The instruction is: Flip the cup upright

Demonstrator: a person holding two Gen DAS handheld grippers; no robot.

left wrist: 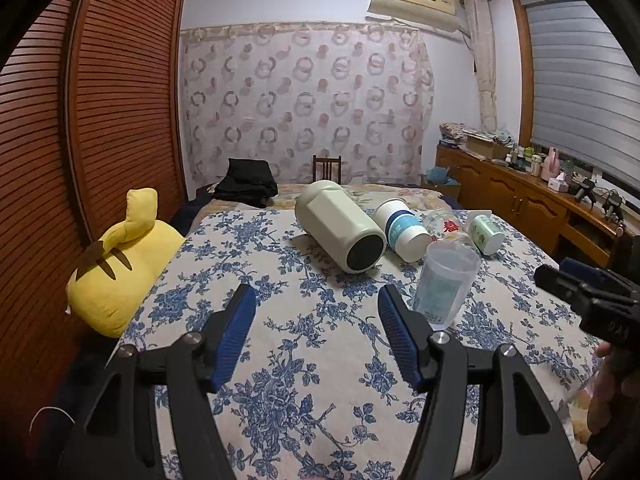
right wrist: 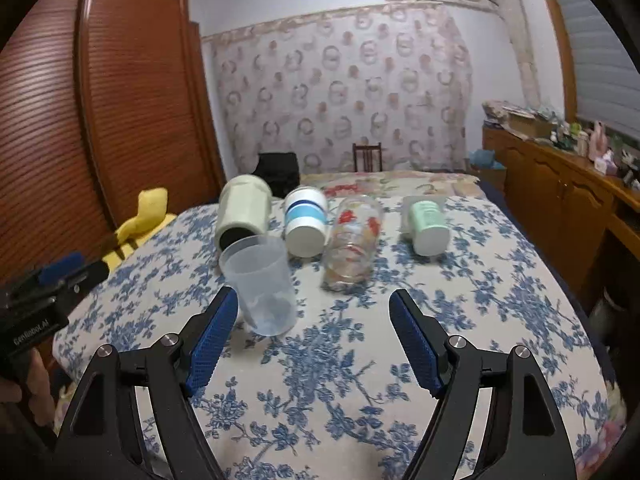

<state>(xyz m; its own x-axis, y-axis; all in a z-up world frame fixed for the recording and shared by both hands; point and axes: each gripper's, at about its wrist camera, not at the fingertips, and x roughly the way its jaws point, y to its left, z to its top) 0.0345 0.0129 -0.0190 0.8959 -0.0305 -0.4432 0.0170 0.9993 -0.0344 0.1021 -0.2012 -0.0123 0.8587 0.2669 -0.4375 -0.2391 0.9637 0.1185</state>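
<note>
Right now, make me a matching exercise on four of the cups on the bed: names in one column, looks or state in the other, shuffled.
1. pale green jug
2. banded cup
3. clear plastic cup
4. patterned glass

A. red flowers, lying down
B. standing upright
C. dark round base facing the camera
D. blue stripe around a white body

Pairs: 1-C, 2-D, 3-B, 4-A

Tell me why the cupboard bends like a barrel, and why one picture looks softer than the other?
Left wrist view: the fisheye lens bows the wooden wardrobe and darkens the corners, yet the clear plastic cup and floral bedspread look crisp under dim, flat room light. Right wrist view: same curving, but the lying glass and the wall are smeared, probably motion blur.
</note>
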